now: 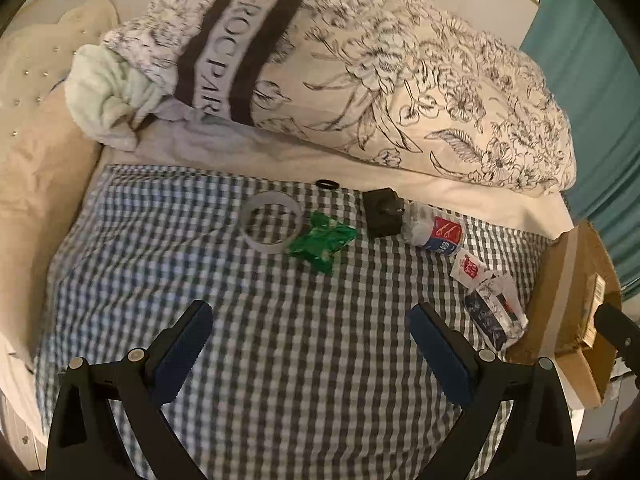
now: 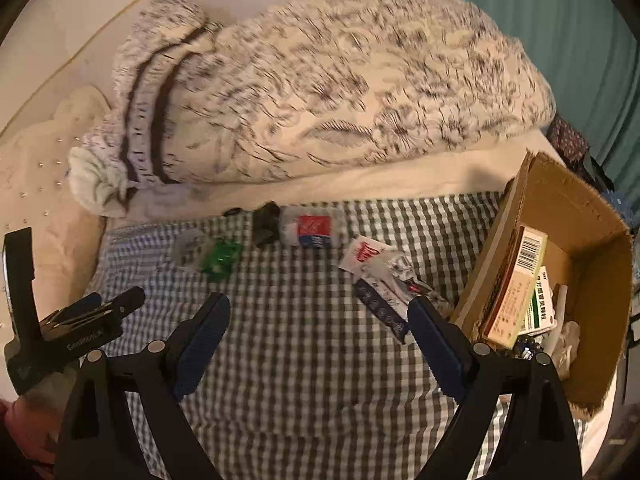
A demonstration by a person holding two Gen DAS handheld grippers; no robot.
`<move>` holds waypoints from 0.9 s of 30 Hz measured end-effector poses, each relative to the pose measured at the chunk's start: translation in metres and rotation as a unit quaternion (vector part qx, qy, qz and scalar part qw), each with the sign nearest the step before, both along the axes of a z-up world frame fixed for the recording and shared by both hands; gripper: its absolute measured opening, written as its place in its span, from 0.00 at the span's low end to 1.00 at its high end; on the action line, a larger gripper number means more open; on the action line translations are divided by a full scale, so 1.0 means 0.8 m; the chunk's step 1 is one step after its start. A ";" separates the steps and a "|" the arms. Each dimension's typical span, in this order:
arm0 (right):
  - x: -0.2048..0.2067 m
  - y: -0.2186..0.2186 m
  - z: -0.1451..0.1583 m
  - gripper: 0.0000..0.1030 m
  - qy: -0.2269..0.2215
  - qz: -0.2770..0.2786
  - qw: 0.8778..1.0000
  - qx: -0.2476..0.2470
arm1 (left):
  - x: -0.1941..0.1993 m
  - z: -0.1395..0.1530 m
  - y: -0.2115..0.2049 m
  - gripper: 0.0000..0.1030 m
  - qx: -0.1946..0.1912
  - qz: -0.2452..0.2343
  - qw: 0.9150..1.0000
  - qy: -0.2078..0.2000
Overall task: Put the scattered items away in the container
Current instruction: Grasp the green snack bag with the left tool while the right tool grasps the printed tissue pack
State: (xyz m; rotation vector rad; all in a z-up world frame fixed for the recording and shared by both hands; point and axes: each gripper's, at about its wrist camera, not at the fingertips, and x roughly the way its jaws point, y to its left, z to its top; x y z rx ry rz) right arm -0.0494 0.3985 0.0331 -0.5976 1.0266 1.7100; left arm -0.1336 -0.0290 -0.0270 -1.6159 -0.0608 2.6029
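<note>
Fingers of both the left gripper (image 1: 310,350) and the right gripper (image 2: 318,344) are spread wide and empty above the checked cloth (image 1: 280,320), since wrappers (image 2: 384,280) are strewn near its right edge beside the cardboard box (image 2: 592,248).

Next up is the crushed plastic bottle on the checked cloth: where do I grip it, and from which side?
Grip the crushed bottle across its labelled middle, coming down from above. It lies on its side, cap end against the black object, so avoid that end. The flattened body should fit between the open fingers of the right gripper, which is nearer the cardboard box.
</note>
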 end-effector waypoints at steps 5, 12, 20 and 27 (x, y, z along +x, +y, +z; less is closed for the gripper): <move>0.007 0.043 -0.051 0.88 0.004 -0.013 0.998 -0.053 | -0.033 -0.029 0.024 0.98 -0.006 -0.002 1.000 -0.011; 0.002 0.087 -0.114 0.88 0.008 -0.021 0.993 -0.112 | -0.081 -0.094 0.045 0.98 -0.023 -0.014 0.999 -0.031; 0.000 0.125 -0.177 0.88 -0.011 -0.035 0.986 -0.161 | -0.134 -0.174 0.052 0.98 -0.051 -0.006 0.996 -0.073; -0.006 0.148 -0.220 0.88 -0.044 -0.035 0.980 -0.193 | -0.158 -0.213 0.057 0.99 -0.067 -0.003 0.993 -0.098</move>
